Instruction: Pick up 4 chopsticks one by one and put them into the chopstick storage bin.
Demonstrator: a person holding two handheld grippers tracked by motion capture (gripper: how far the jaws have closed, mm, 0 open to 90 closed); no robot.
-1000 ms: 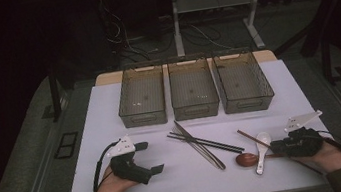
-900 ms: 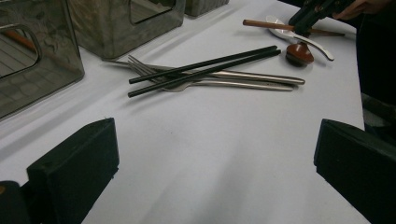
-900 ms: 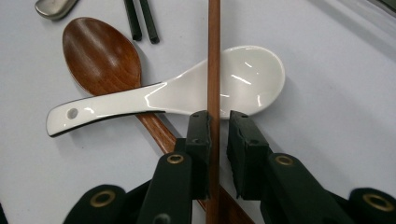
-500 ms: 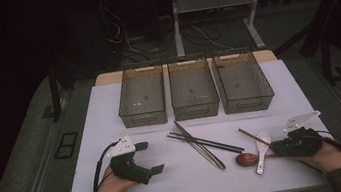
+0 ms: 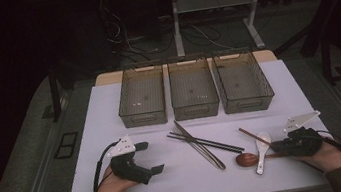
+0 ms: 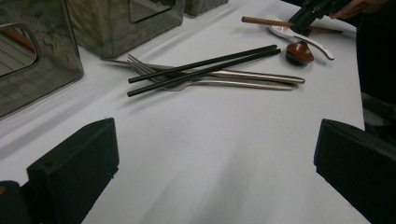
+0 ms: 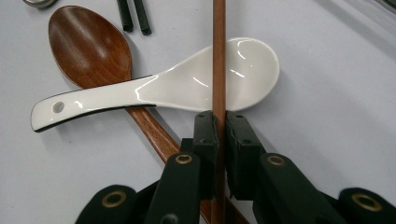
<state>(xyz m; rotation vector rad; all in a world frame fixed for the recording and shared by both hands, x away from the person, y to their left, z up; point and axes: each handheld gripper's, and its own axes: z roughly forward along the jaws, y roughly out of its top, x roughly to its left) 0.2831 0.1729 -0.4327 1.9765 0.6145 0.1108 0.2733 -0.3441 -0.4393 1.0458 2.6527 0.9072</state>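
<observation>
In the right gripper view, the right gripper (image 7: pixel 218 122) has just been closing, and its jaws are now pressed together on a brown wooden chopstick (image 7: pixel 218 56), which runs between the pads and on toward twelve o'clock across the bowl of the white ceramic spoon (image 7: pixel 187 88). In the high view a second ago the same gripper (image 5: pixel 278 147) lay at the same spot at about four o'clock on the white table (image 5: pixel 110 114), so the change is judged to lie in the jaws alone: a narrowing onto the stick, not a reach.

The chopstick (image 5: pixel 254 136) is seen there as a thin brown line slanting toward ten o'clock from the gripper, its far part lying over the white spoon (image 5: pixel 262 150). Beneath that spoon, the wooden spoon (image 7: pixel 88 44) lies with its bowl at eleven o'clock in the right gripper view. Whether the stick has left the table cannot be told.

The grasp is taken as made, so lifting is judged to be next, with one of the three empty bins (image 5: pixel 192 89) at twelve o'clock as the likely goal. The ceramic spoon could be dragged or tipped as the stick rises.

The left gripper (image 5: pixel 148 157) rests at seven o'clock with jaws wide and nothing between them; ahead of it lie the black chopsticks (image 6: pixel 205 69) across a metal fork (image 6: pixel 154 70).
</observation>
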